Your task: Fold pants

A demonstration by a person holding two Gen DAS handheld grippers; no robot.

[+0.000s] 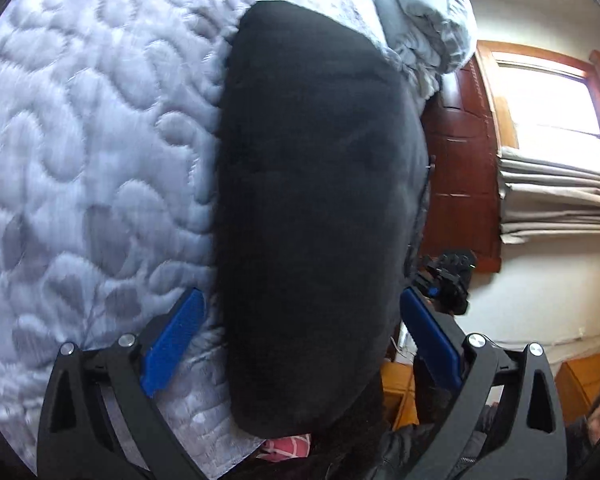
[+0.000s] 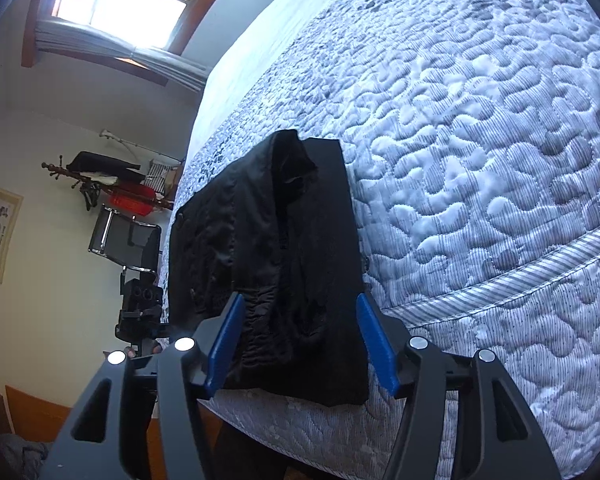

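The black pants (image 1: 316,200) lie folded into a compact stack near the edge of the quilted bed (image 1: 80,140). In the left wrist view my left gripper (image 1: 302,294) is open, its blue pads (image 1: 176,336) standing wide on either side of the stack without pressing it. In the right wrist view the pants (image 2: 268,260) show a crumpled waistband end toward me. My right gripper (image 2: 300,300) is open around that end, and its pads (image 2: 374,340) do not squeeze the cloth. The left gripper (image 2: 140,308) appears past the pants on the left, and the right gripper (image 1: 446,280) shows beyond the stack.
A bunched grey duvet (image 1: 420,20) lies at the head of the bed by the wooden headboard (image 1: 460,160). A window with curtains (image 1: 552,120), a black chair (image 2: 128,240) and a coat rack (image 2: 100,180) stand off the bed. A pink patterned cloth (image 1: 288,446) peeks out below the pants.
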